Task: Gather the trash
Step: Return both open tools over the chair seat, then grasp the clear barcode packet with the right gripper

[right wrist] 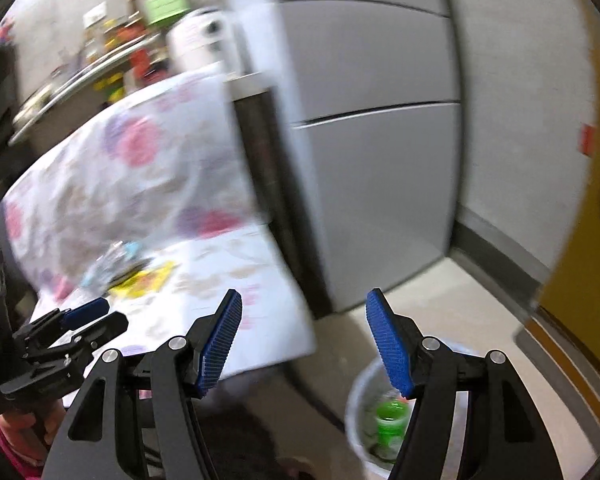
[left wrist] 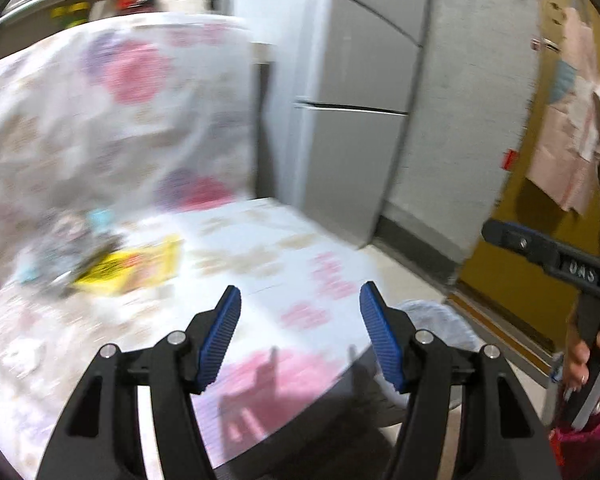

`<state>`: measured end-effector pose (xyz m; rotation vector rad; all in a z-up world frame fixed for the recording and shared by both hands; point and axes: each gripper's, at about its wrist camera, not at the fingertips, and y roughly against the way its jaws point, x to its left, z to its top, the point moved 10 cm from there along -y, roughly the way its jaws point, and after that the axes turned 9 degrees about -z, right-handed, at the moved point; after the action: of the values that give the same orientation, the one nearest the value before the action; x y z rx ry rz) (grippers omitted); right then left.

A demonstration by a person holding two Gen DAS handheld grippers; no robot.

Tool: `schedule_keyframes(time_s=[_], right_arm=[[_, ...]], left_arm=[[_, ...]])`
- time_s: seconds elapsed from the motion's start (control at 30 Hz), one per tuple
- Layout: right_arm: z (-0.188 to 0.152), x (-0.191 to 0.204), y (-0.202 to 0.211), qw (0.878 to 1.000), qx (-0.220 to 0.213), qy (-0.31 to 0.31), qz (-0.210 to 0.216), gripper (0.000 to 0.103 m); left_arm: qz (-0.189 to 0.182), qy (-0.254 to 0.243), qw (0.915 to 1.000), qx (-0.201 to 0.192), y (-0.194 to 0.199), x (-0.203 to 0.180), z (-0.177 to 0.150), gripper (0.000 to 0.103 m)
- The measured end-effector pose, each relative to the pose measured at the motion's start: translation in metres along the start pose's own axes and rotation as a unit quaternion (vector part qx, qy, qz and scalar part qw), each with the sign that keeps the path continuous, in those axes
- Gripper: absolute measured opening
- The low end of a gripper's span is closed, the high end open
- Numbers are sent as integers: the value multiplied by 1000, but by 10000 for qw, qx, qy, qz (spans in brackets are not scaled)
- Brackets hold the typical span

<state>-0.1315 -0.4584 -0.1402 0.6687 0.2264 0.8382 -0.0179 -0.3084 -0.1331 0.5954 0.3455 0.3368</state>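
Blurred trash lies on the floral-clothed table [left wrist: 260,240]: a yellow wrapper [left wrist: 136,266] beside silvery and light-blue wrappers [left wrist: 64,244]. The same yellow wrapper [right wrist: 148,278] and the same silvery wrappers [right wrist: 112,262] appear in the right wrist view. My left gripper [left wrist: 300,288] hangs open above the table's near corner, nothing between its blue pads. My right gripper [right wrist: 304,293] is open and empty too, over the floor between the table [right wrist: 260,320] and a lined bin [right wrist: 360,392] that holds a green bottle [right wrist: 390,420]. The bin's rim [left wrist: 432,316] peeks out beyond the table.
A grey fridge [left wrist: 360,100] stands right behind the table, also seen as the fridge [right wrist: 380,160]. A yellow door [left wrist: 512,216] is at the right. A cluttered shelf [right wrist: 112,52] runs along the back left. A hand [left wrist: 580,356] holds the right gripper's handle.
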Motion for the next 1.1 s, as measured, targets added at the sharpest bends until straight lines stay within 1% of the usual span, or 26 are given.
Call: schedule_keyframes(time_s=[0.1, 0.13, 0.2, 0.3, 0.43, 0.5, 0.57, 0.6, 0.63, 0.67, 0.7, 0.77, 0.83, 0.9, 0.97, 1.1], right_arm=[[-1, 46, -15, 9988, 180, 264, 372, 66], [-3, 68, -23, 9973, 271, 417, 533, 66], [-8, 104, -33, 9938, 409, 682, 777, 66], [-16, 143, -48, 9881, 583, 998, 1018, 66], [-24, 196, -68, 9779, 775, 1458, 1284, 66], [-26, 219, -80, 9733, 879, 1588, 1404, 66], [-28, 237, -88, 9688, 968, 1706, 1517, 65], [-30, 247, -93, 9663, 1001, 1791, 1552, 63], [-31, 252, -95, 9648, 1026, 1849, 1566, 54], [-33, 261, -101, 9623, 1068, 1939, 1582, 48], [-35, 267, -105, 9601, 1111, 1992, 1619, 38], [-39, 279, -114, 9562, 1212, 2070, 1677, 29], [-41, 287, -125, 9540, 1337, 2078, 1698, 29], [-45, 293, -135, 9506, 1579, 1966, 1813, 30], [-54, 299, -143, 9446, 1866, 1881, 1939, 31], [-70, 304, -134, 9376, 2065, 2062, 1891, 32]], left_arm=[[470, 181, 9987, 5, 26, 42, -12, 61], [679, 279, 9973, 4, 37, 61, -19, 61], [942, 460, 9945, 43, 51, 86, -30, 62], [1282, 867, 9879, 70, 72, 126, -45, 62], [1756, 1296, 9759, 64, 96, 178, -59, 62], [1860, 1461, 9716, 106, 100, 195, -64, 62], [1904, 1559, 9692, 132, 101, 205, -68, 62], [1931, 1592, 9681, 146, 103, 209, -69, 62], [1945, 1644, 9669, 152, 102, 213, -71, 62], [1937, 1707, 9660, 157, 102, 217, -72, 62], [1917, 1760, 9654, 164, 101, 219, -74, 62], [1884, 1803, 9653, 171, 101, 222, -76, 62], [1887, 1798, 9653, 171, 101, 224, -79, 62], [1912, 1826, 9643, 143, 105, 227, -81, 62], [1967, 1862, 9626, 105, 112, 232, -83, 62], [2157, 1978, 9562, -7, 132, 245, -88, 62]])
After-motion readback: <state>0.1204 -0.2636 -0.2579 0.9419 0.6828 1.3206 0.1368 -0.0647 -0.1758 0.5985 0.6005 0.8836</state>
